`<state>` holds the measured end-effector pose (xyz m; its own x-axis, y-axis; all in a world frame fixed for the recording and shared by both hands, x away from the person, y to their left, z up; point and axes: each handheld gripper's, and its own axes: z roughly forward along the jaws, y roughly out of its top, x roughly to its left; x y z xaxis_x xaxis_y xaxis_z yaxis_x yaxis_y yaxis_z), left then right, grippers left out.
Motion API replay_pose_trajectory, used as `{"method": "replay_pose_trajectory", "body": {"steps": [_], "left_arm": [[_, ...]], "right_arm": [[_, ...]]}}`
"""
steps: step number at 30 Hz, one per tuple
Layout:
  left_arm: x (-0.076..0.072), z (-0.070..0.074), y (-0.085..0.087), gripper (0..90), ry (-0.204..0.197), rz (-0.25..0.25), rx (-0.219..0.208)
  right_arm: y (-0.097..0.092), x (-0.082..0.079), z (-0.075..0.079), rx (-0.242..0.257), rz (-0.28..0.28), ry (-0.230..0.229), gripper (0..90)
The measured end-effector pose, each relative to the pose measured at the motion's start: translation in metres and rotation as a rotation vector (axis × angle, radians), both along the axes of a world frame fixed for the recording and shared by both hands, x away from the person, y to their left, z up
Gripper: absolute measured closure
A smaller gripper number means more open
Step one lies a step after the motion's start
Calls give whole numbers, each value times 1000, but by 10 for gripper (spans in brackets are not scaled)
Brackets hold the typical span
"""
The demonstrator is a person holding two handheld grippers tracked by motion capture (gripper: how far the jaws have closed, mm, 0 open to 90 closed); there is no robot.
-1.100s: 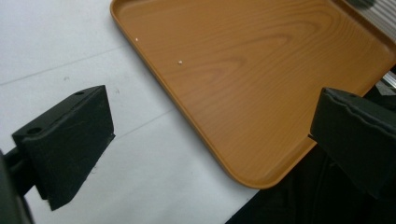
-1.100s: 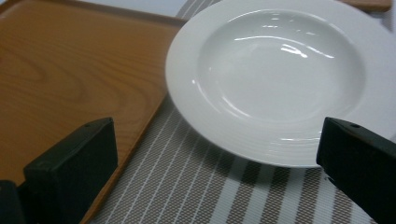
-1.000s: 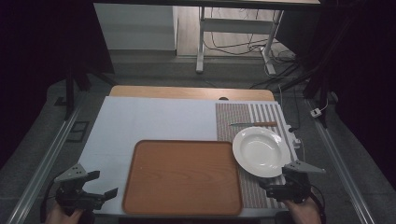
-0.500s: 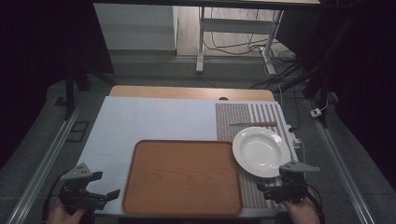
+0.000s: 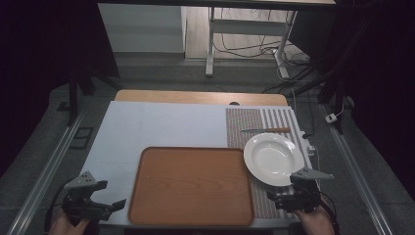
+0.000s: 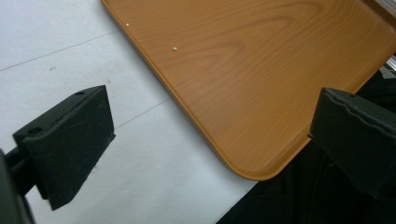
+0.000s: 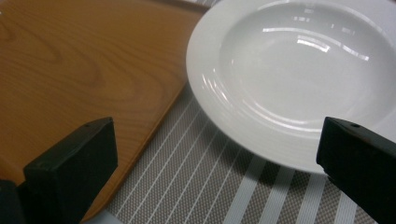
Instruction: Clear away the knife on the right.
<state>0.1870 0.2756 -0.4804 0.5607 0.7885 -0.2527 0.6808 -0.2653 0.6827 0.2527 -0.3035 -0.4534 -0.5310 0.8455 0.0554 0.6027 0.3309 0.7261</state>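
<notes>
White porcelain, the plate (image 5: 272,158) is lying on the striped mat (image 5: 259,122), touching the wooden tray's (image 5: 192,185) right edge. Just below the plate, the right gripper (image 7: 219,158) is approaching with jaws wide apart; next it likely needs to close on the near rim. At the tray's lower-left corner, the left gripper (image 6: 205,144) is waiting, jaws apart. Since a second ago, both grippers are sitting lower, the right one nearer the tray.

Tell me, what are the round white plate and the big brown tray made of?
The round white plate looks like glazed ceramic or porcelain: it is smooth and shiny, with bright light streaks in its bowl. The big brown tray shows wood grain lines, yet its surface is very even with a moulded raised rim, so it may be wood-look laminate or plastic rather than solid wood.
</notes>
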Motion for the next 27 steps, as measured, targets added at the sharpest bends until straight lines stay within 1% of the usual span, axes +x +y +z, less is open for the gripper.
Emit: {"method": "replay_pose_trajectory", "body": {"steps": [2, 3, 9, 11, 13, 16, 20, 27], "left_arm": [[0, 0, 0, 2, 1, 0, 0], [0, 0, 0, 3, 1, 0, 1], [0, 0, -1, 4, 1, -1, 5], [0, 0, -1, 5, 0, -2, 9], [0, 0, -1, 6, 0, -5, 13], [0, 0, -1, 7, 0, -5, 14], [0, 0, -1, 7, 0, -3, 7], [0, 0, -1, 6, 1, -3, 9]], "right_arm": [[2, 0, 2, -4, 1, -17, 0], [3, 1, 2, 4, 9, -22, 0], [6, 3, 0, -3, 19, -24, 0], [7, 4, 0, 1, 27, -29, 0], [8, 4, 0, 13, 47, -39, 0], [9, 5, 0, 10, 49, -37, 0], [10, 8, 0, 24, 58, -34, 0], [10, 15, 4, 34, 56, -57, 0]]}}
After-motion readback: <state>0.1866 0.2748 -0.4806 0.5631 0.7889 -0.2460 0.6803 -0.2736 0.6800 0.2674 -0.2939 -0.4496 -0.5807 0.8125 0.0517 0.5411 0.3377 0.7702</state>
